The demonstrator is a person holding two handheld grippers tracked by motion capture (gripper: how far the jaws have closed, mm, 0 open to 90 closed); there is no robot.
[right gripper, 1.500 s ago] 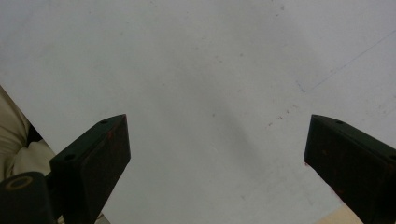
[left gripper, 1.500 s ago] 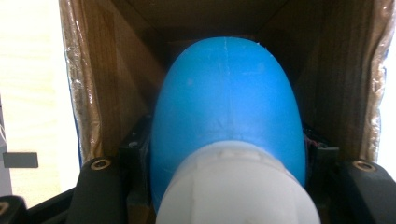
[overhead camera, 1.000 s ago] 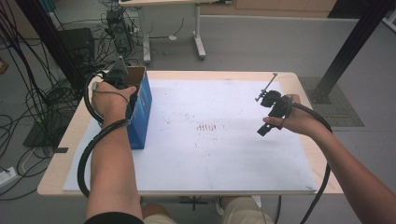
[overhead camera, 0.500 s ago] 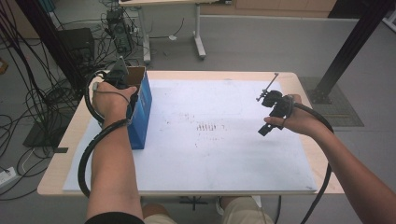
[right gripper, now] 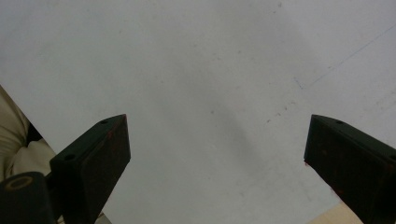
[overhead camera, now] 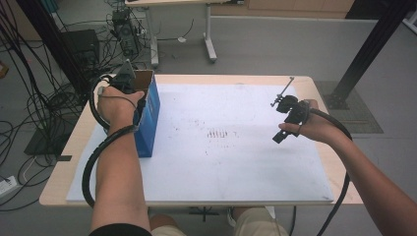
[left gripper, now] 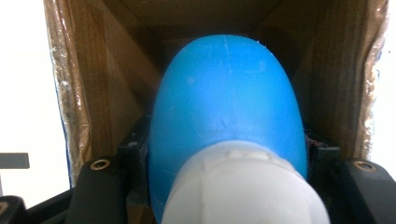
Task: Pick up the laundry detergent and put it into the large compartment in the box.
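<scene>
A blue bottle [left gripper: 229,93] with a white cap [left gripper: 243,186] points bottom-first into an open cardboard box, brown inside [left gripper: 93,84]. My left gripper [left gripper: 229,151] is shut on the bottle, one black jaw on each side of it. In the high view the left gripper [overhead camera: 127,78] is at the box's open top, and the box's blue outside [overhead camera: 150,115] stands on the table's left part. My right gripper [overhead camera: 279,136] hovers over the white sheet [overhead camera: 221,162] at the right. It is open [right gripper: 217,154], with nothing between the jaws.
The white sheet covers most of the wooden table [overhead camera: 64,162]; faint dark marks [overhead camera: 219,132] sit near its middle. Cables [overhead camera: 29,98] and equipment lie on the floor at the left. A black post [overhead camera: 364,54] stands beyond the right corner.
</scene>
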